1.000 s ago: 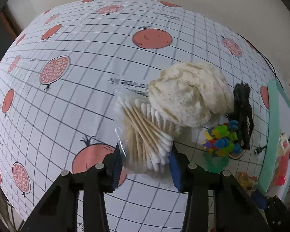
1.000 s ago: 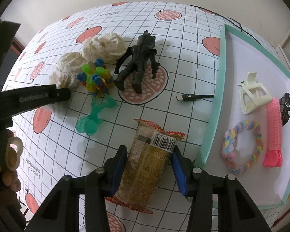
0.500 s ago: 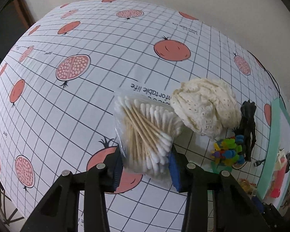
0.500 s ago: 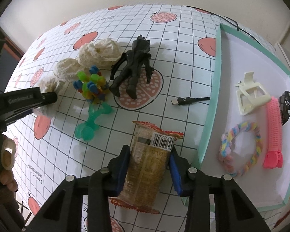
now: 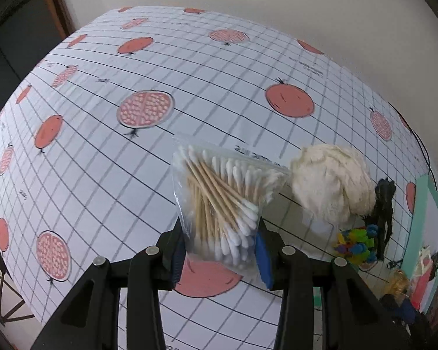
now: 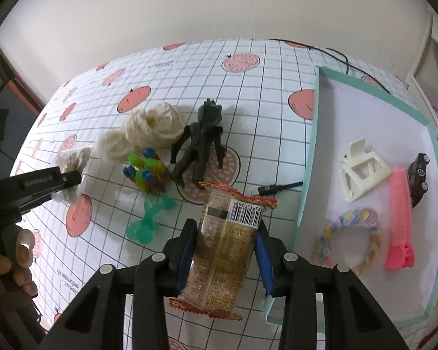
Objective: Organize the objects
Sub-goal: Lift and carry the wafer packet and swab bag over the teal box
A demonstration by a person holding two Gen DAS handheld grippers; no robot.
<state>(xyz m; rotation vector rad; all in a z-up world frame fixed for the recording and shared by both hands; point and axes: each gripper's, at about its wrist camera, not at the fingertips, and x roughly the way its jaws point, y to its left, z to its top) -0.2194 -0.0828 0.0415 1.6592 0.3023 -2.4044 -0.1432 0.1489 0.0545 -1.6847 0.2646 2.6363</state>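
Between your left hand-held gripper's (image 5: 219,250) pads: bag of cotton swabs (image 5: 223,207), clenched, raised over the counter (image 5: 102,175). At 2 o'clock beyond: cream lace bundle (image 5: 333,186). Your right hand-held gripper (image 6: 223,250) grasps a snack packet (image 6: 227,245); at 3 o'clock, teal-rimmed tray (image 6: 306,175); at 12 o'clock, black figure (image 6: 201,143).

Black plastic left gripper (image 5: 220,250) and right gripper (image 6: 224,250), blue jaw pads, silver screws, white lettering, possibly "GenRobot.AI"
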